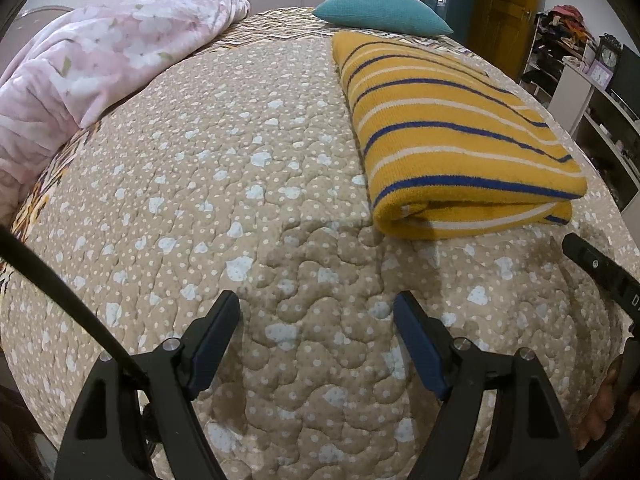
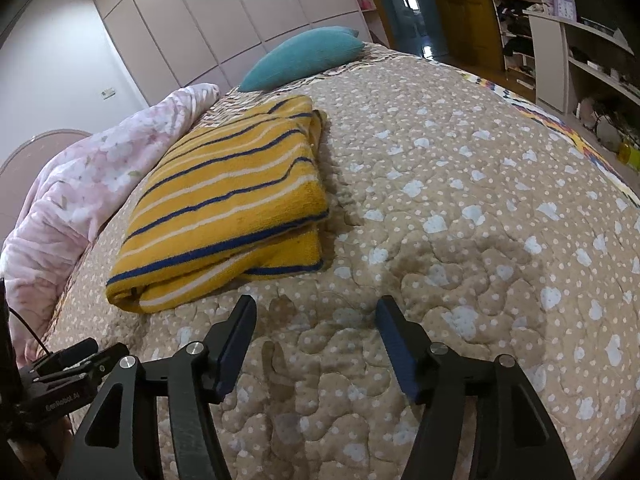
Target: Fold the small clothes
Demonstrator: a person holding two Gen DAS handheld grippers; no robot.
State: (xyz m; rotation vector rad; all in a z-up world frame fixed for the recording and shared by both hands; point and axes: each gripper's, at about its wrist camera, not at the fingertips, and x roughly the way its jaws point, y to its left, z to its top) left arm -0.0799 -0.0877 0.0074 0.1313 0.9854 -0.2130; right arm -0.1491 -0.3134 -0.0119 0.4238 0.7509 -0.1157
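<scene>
Left gripper [image 1: 318, 306]: jaws spread wide, nothing held, poised above quilted bedspread [image 1: 224, 184]. Right gripper [image 2: 316, 312]: likewise spread and empty. Yellow striped garment [image 2: 228, 204]: folded, laid flat on bedspread, just ahead of both grippers, untouched. Teal pillow [image 1: 380, 12] and pink floral blanket [image 1: 100, 56]: noted beyond.

The inner layers of the folded yellow striped garment [image 1: 460, 136] are hidden beneath its top panel. The pink floral blanket [image 1: 80, 76] is cut off by the left edge of the left wrist view, and the quilted bedspread [image 2: 460, 216] by the bottom of both. Items on the shelves [image 2: 592, 52] are blurred beyond telling. Only a sliver of the right gripper [image 1: 600, 272] is seen from the left wrist.
</scene>
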